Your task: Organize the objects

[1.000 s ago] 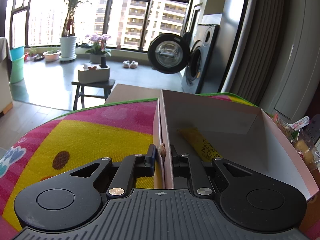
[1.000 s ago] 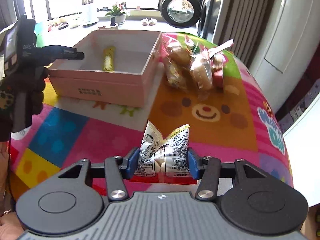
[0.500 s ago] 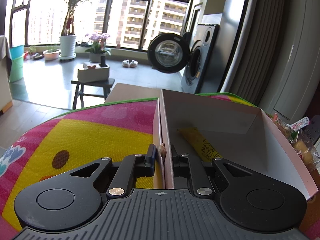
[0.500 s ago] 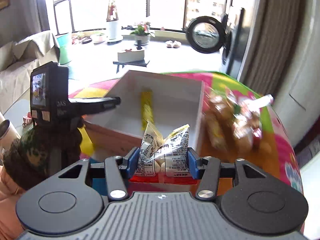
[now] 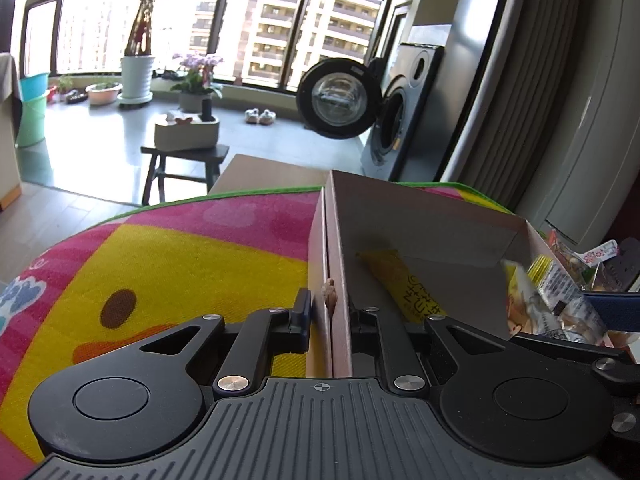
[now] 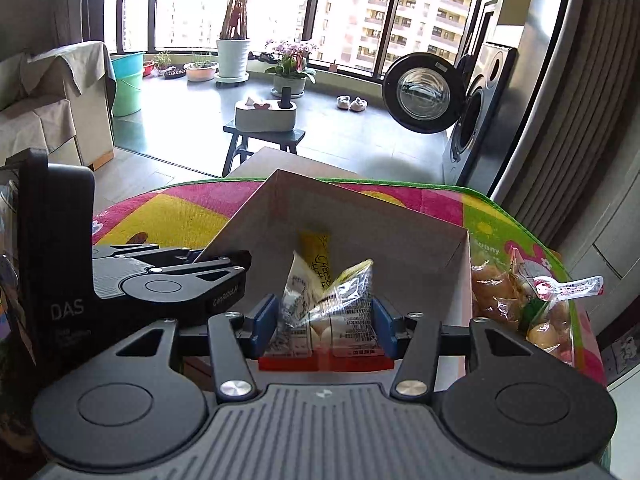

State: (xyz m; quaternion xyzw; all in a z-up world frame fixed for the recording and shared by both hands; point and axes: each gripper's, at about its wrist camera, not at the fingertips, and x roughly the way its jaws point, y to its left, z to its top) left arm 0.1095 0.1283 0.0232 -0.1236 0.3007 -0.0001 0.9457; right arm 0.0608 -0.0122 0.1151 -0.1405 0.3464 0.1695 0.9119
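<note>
Snack packet (image 6: 326,312) sat pinched in your right gripper (image 6: 325,326), poised over the box (image 6: 466,272); your left gripper (image 5: 329,318) clamped its wall.

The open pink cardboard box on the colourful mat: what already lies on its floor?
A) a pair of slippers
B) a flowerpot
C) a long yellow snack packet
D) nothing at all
C: a long yellow snack packet lies on the floor of the open pink cardboard box, beyond the clear snack bag that the right gripper holds.
</note>
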